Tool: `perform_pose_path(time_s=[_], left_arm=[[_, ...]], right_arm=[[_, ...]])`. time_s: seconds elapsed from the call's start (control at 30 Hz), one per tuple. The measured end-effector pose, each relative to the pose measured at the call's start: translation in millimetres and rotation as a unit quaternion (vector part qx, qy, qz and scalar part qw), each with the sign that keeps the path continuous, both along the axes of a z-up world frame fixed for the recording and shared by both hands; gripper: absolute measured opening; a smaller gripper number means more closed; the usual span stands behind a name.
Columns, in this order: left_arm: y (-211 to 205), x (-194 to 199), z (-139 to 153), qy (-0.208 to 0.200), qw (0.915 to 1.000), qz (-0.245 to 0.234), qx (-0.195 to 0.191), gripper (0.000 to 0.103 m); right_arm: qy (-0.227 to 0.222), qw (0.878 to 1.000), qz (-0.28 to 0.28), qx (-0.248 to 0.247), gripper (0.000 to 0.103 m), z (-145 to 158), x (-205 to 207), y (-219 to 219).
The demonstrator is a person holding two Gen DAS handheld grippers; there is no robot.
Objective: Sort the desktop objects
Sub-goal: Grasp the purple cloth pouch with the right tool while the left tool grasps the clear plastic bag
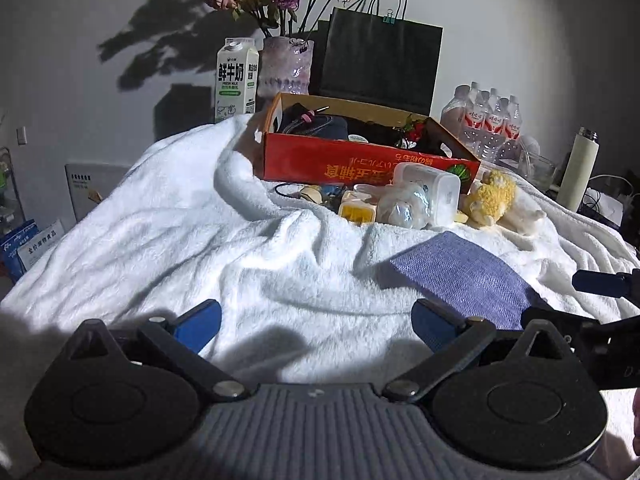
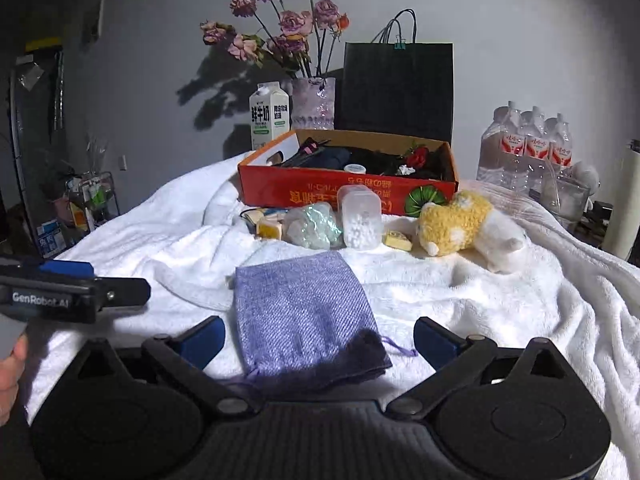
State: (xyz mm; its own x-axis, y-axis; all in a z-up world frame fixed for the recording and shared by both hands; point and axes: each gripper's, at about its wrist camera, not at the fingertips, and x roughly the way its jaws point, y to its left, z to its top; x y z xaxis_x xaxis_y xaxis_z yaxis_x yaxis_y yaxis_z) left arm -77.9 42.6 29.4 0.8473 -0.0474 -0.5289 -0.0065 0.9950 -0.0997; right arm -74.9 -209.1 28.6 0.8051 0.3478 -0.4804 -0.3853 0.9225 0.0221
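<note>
A purple woven pouch point(image 2: 304, 312) lies flat on the white blanket point(image 2: 500, 304), between the open fingers of my right gripper point(image 2: 318, 338), which holds nothing. The pouch also shows in the left wrist view point(image 1: 464, 276), to the right of my left gripper point(image 1: 316, 322), which is open and empty over bare blanket point(image 1: 200, 240). Beyond the pouch lie a yellow and white plush toy point(image 2: 464, 228), a clear jar of white beads point(image 2: 360, 216), a crinkled plastic bag point(image 2: 316, 226) and small yellow blocks point(image 2: 270, 227). Behind them stands an open red cardboard box point(image 2: 344, 194) with dark items inside.
At the back stand a milk carton point(image 2: 269, 114), a vase of dried roses point(image 2: 313, 102), a black paper bag point(image 2: 398, 88) and a pack of water bottles point(image 2: 524, 148). A white flask point(image 1: 578, 176) and a glass bowl point(image 2: 566, 196) stand at the right edge.
</note>
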Motion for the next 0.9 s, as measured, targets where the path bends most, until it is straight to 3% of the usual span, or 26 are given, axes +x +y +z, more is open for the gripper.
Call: perform_pose_path(time_s=[0.37,0.5,0.57,0.63,0.77,0.8,0.83,0.9], left_arm=[[-14,20,1,-0.012,0.9995,-0.026,0.012,0.103],[-26,55,17,-0.045,0.9973,-0.058,0.004,0.103],[-38,82,22,-0.047,0.995,-0.088,-0.002,0.103],[-53,112,20,-0.033,0.9942,-0.103,0.004,0.1],[-78,159,10,-0.007,0.9917,-0.121,0.042,0.083],[-82,168,7,-0.001,0.9914,-0.123,0.044,0.074],[-82,172,3,0.005,0.9914,-0.124,0.043,0.056],[-82,176,-2,0.019,0.9907,-0.13,0.037,0.034]], right_arm=[[0.016,1.0,0.005,0.0,0.096,-14,25,8],[0.023,1.0,0.02,-0.009,0.095,-20,38,18],[0.038,0.999,0.027,-0.011,0.082,-23,46,21],[0.049,0.998,0.027,-0.007,0.08,-26,52,20],[0.049,0.999,0.013,0.0,0.06,-26,53,15],[0.048,0.999,0.007,0.001,0.057,-26,53,14],[0.048,0.999,0.002,0.003,0.052,-26,53,13],[0.048,0.999,-0.006,0.004,0.046,-26,55,12]])
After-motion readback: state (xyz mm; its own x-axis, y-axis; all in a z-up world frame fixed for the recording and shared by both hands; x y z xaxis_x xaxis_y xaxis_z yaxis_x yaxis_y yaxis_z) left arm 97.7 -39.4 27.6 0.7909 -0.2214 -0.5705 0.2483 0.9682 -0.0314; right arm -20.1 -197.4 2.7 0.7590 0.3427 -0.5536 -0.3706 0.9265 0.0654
